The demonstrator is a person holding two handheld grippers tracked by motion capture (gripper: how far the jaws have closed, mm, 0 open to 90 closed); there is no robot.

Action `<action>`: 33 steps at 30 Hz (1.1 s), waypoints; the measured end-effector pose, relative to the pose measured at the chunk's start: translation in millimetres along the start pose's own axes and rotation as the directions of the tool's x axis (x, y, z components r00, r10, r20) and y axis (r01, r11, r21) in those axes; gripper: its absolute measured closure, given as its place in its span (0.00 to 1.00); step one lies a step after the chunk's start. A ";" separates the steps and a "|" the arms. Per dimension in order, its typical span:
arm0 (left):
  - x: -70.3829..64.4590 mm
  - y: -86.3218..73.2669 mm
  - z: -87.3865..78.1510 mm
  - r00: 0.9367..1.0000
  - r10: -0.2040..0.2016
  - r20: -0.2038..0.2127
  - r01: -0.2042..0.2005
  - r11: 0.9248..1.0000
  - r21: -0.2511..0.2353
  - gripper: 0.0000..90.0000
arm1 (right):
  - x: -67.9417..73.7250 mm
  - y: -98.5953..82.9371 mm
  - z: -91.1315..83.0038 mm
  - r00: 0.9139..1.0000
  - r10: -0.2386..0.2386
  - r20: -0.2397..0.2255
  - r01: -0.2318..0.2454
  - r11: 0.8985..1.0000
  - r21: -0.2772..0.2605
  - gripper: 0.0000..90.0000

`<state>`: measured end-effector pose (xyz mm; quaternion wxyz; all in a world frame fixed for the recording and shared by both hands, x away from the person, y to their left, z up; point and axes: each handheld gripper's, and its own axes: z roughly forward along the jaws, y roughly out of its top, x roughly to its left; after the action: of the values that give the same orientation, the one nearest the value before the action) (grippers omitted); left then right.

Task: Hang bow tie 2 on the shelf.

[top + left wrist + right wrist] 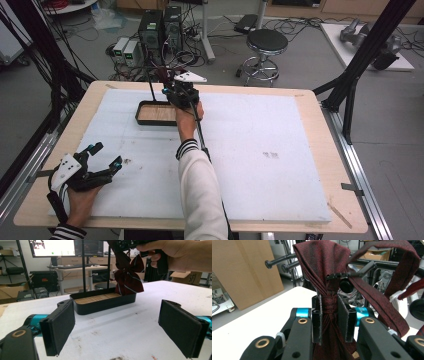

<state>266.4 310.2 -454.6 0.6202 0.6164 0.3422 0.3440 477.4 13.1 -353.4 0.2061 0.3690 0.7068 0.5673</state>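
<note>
A dark red bow tie with thin pale stripes hangs above the right end of a black tray that has a wooden floor. My right gripper is shut on the bow tie's knot, and its strap loops off to the right. In the high view the right gripper sits over the tray at the far middle of the table. My left gripper rests near the front left, open, with nothing between its pads.
Two thin black posts rise from the tray's back. A white foam sheet covers most of the wooden table. Beyond the far edge are a stool, computer cases and cables on the floor.
</note>
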 end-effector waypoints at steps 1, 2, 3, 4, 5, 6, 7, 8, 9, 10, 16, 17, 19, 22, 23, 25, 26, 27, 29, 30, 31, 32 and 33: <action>0.0 0.0 -0.1 1.000 0.000 0.001 0.000 1.000 0.001 0.16 | -0.1 -0.4 0.6 1.000 0.000 0.003 0.000 1.000 0.003 0.84; -0.1 -0.1 0.0 1.000 -0.002 -0.001 0.002 1.000 -0.001 0.16 | -0.1 -0.9 1.0 1.000 0.003 0.005 -0.003 1.000 0.004 0.84; -0.1 0.0 -0.1 1.000 -0.001 -0.001 0.001 1.000 0.000 0.16 | -0.3 -1.5 1.9 1.000 0.005 0.011 -0.005 1.000 0.008 0.84; 0.0 0.0 -0.1 1.000 -0.002 0.000 0.002 1.000 0.000 0.16 | -0.7 -2.1 2.4 1.000 0.005 0.013 -0.006 1.000 0.010 0.84; -0.1 -0.1 -0.1 1.000 -0.002 -0.001 0.002 1.000 -0.001 0.16 | -0.9 -2.6 3.1 1.000 0.010 0.013 -0.010 1.000 0.011 0.84; -0.1 -0.1 -0.1 1.000 -0.002 -0.001 0.002 1.000 -0.001 0.16 | -1.1 -3.1 3.3 1.000 0.014 0.018 -0.014 1.000 0.017 0.84; -0.1 -0.1 -0.1 1.000 -0.002 -0.001 0.002 1.000 -0.001 0.16 | -1.8 -3.6 3.9 1.000 0.013 0.021 -0.014 1.000 0.021 0.84; 0.0 -0.1 -0.1 1.000 -0.002 0.000 0.002 1.000 -0.001 0.16 | -2.2 -4.0 3.9 1.000 0.019 0.021 -0.020 0.999 0.026 0.84; -0.1 -0.1 0.0 1.000 -0.002 0.000 0.002 1.000 -0.002 0.16 | -2.5 -4.2 3.9 0.999 0.019 0.027 -0.020 0.999 0.030 0.84; 0.0 0.0 -0.1 1.000 -0.002 0.000 0.002 1.000 -0.001 0.16 | -3.0 -4.4 4.1 0.999 0.018 0.029 -0.019 0.999 0.034 0.84; 0.0 -0.1 -0.2 1.000 0.001 0.001 -0.001 1.000 -0.001 0.16 | -3.8 -6.7 5.7 0.999 0.022 0.043 -0.025 0.997 0.069 0.84; 0.0 0.0 -0.2 1.000 0.001 0.002 -0.001 1.000 0.000 0.16 | -4.4 -7.5 6.1 0.999 0.026 0.048 -0.030 0.997 0.078 0.84; 0.0 -0.1 -0.2 1.000 -0.001 0.001 0.001 1.000 -0.001 0.16 | -5.0 -8.5 7.0 0.999 0.029 0.046 -0.033 0.996 0.080 0.84; 0.0 -0.1 -0.2 1.000 -0.002 0.001 0.002 1.000 -0.001 0.16 | -4.4 -8.5 7.2 0.999 0.016 0.046 -0.020 0.996 0.084 0.83; 0.0 -0.1 -0.2 1.000 -0.001 0.001 0.001 1.000 -0.001 0.16 | -4.0 -8.4 7.1 0.999 0.015 0.047 -0.019 0.996 0.085 0.83; 0.1 -0.1 -0.3 1.000 0.000 0.002 0.000 1.000 -0.001 0.16 | -4.1 -8.3 6.8 0.999 0.012 0.047 -0.016 0.996 0.089 0.83; 0.1 -0.1 -0.4 1.000 0.001 0.001 -0.001 1.000 -0.001 0.16 | -4.4 -8.3 6.5 0.999 0.012 0.045 -0.016 0.996 0.090 0.83; 0.0 -0.1 -0.4 1.000 0.000 0.001 0.000 1.000 -0.003 0.16 | -4.4 -8.3 6.4 0.999 0.011 0.047 -0.015 0.996 0.091 0.83; 0.0 -0.1 -0.4 1.000 0.002 0.003 -0.002 1.000 -0.002 0.16 | -4.1 -8.1 5.8 0.999 0.006 0.047 -0.011 0.995 0.096 0.81; 0.0 -0.1 -0.4 1.000 0.003 0.003 -0.003 1.000 -0.002 0.16 | -3.6 -8.0 5.8 0.999 0.002 0.048 -0.006 0.995 0.099 0.78; 0.0 -0.1 -0.5 1.000 0.003 0.003 -0.003 1.000 -0.003 0.16 | -2.9 -8.0 6.0 0.999 -0.004 0.049 -0.001 0.995 0.100 0.73; -0.1 -0.1 -0.5 1.000 0.004 0.003 -0.004 1.000 -0.003 0.16 | -2.2 -8.0 5.7 0.999 -0.005 0.049 0.000 0.994 0.107 0.70; -0.1 -0.1 -0.5 1.000 0.004 0.003 -0.004 1.000 -0.003 0.16 | -1.1 -8.0 5.5 0.999 -0.012 0.048 0.007 0.994 0.109 0.66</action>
<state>265.9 310.4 -454.7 0.6209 0.6166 0.3396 0.3449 479.7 15.1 -362.7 0.2057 0.3899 0.7332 0.5177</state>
